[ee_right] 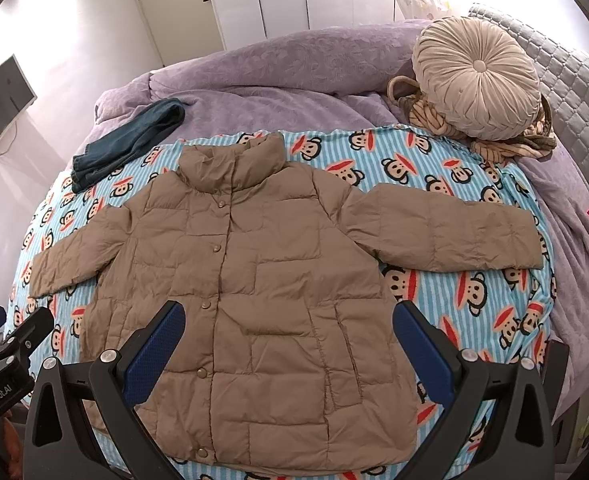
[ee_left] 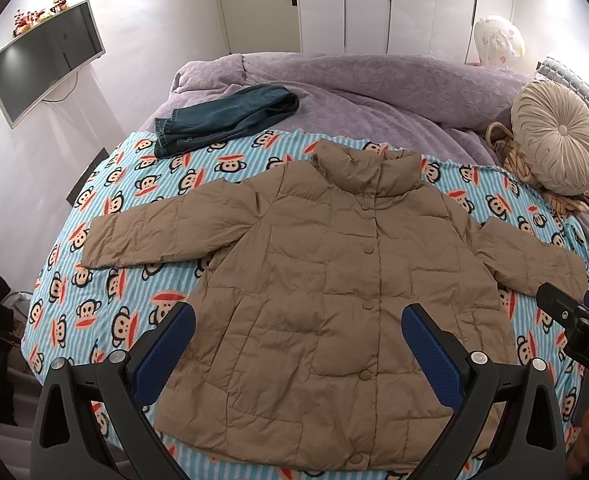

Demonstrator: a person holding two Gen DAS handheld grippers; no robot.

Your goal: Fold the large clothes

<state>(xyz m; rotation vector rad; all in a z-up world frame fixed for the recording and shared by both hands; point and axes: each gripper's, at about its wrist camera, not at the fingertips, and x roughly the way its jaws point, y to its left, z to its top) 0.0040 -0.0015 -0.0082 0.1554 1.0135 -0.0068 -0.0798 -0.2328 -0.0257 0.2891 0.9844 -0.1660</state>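
Two tongs, left tongs (ee_left: 298, 332) and right tongs (ee_right: 288, 330), hover spread wide and empty above a tan puffer jacket (ee_left: 326, 280) lying flat, buttoned, sleeves out, mid-frame on the monkey-print blanket (ee_left: 106, 280).

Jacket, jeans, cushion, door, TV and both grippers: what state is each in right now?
Jacket: spread flat, front up, snapped shut, sleeves out, unfolded.
Jeans: folded, lying beyond the jacket.
Cushion: propped on a bundle of cloth.
Door: closed.
TV: off, screen dark.
Left gripper: open, above the jacket, empty.
Right gripper: open, above the jacket, empty.
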